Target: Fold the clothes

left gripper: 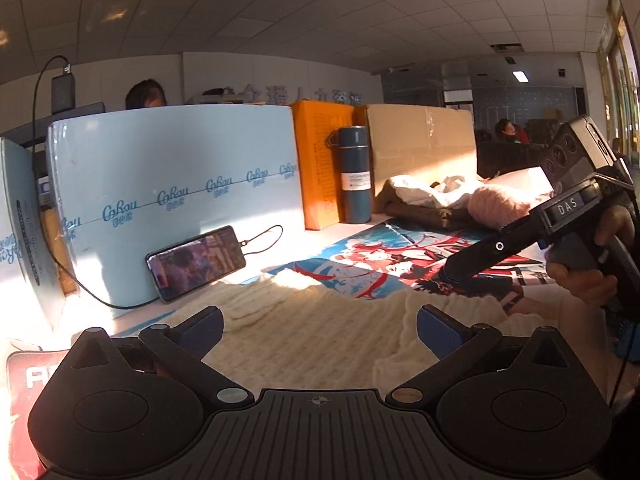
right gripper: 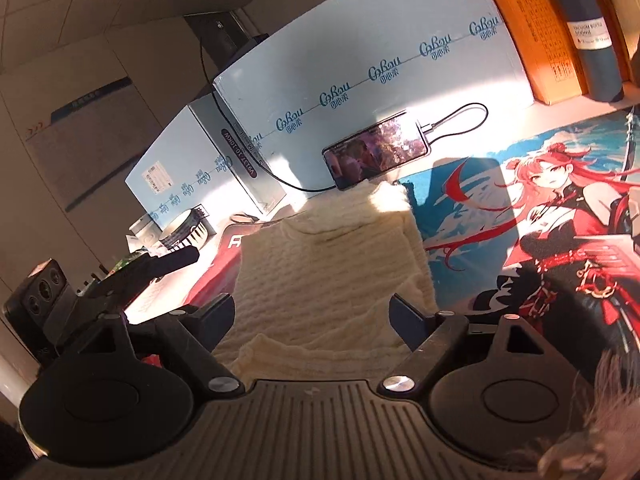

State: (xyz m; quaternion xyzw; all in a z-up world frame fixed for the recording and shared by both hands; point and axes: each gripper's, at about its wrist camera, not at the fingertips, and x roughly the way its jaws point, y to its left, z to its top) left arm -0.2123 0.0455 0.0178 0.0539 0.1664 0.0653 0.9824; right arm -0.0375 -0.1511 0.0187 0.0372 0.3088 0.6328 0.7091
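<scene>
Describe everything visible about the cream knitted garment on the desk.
The cream knitted garment looks like a thick, soft sweater with a ribbed, waffle-like texture. It lies flat on the printed desk mat, already folded into a long rectangular shape with a doubled layer at its near end. Its far edge reaches almost to the phone propped against the pale blue box. Sunlight and shadow fall across it. The left gripper and right gripper are both open above its near end; neither grips it.

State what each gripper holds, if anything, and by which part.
Nothing is held. The left gripper and right gripper are both open above the cream sweater.
</scene>
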